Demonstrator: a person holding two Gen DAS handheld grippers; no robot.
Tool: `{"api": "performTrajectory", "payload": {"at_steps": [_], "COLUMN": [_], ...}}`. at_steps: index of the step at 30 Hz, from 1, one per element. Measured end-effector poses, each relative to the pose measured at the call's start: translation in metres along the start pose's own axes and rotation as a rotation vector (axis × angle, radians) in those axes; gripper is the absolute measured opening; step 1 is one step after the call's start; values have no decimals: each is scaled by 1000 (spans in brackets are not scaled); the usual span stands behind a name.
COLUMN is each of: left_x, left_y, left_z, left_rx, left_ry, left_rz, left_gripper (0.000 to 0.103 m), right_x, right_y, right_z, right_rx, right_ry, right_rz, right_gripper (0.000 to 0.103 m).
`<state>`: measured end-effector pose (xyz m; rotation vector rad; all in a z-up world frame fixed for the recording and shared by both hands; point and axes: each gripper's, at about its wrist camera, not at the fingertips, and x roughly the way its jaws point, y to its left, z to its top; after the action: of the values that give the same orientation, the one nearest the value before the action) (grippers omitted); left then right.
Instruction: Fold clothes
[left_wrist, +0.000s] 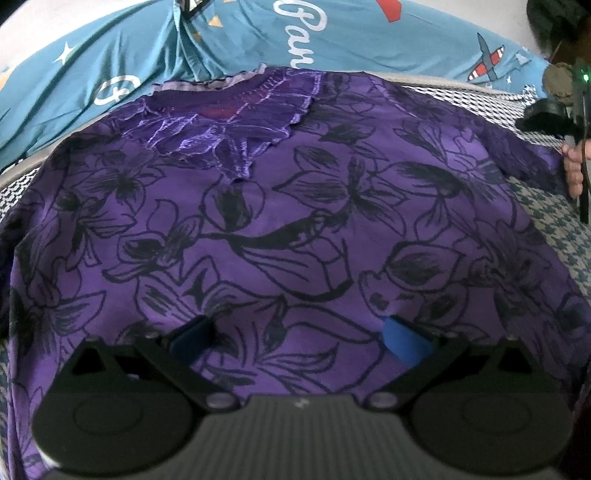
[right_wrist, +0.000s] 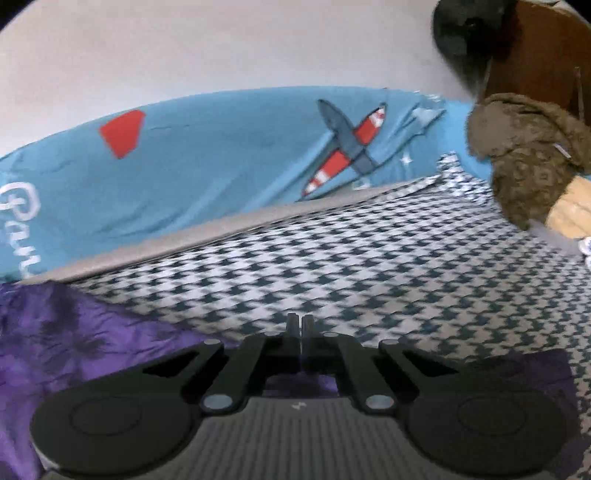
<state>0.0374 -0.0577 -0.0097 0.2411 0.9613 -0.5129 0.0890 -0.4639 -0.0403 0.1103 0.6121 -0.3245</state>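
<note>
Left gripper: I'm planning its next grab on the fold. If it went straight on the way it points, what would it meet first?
Most likely the purple floral top. The left gripper, jaws open, points down at its spread front, with nothing visible between. How far off is unclear.

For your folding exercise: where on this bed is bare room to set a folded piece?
Free: checked sheet between purple top, blue cover and plush toy. Crowded: the middle, under the top.

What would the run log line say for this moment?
stage: fold start | purple floral top: spread flat on checked sheet | left gripper: open above top | right gripper: shut at sleeve edge, grip unclear
</note>
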Motion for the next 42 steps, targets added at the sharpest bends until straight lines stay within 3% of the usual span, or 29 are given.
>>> {"api": "performTrajectory", "payload": {"at_steps": [13,18,21,35,42], "left_x": [-6,-10,-14,-35,-48], "left_y": [-12,-14,-15,-21,-22], "left_z": [-9,-17,-25,-57,-76], "left_rx": [40,38,37,28,31], "left_ry": [-11,-29,-45,-85,-88], "left_rz": [-12,-8,-3,6,-2], "left_gripper": [103,103,103,103,103], "right_x": [-44,-70,-82,-128,-140], "right_y": [31,44,55,101,114], "right_z": [-19,-28,-36,-84,-111], "right_rx": [-103,-115,-155,-317,-404], "right_ry": [126,144,152,206,219], "right_rz": [257,358,386,554,535], "right_gripper": [10,20,26,27,27]}}
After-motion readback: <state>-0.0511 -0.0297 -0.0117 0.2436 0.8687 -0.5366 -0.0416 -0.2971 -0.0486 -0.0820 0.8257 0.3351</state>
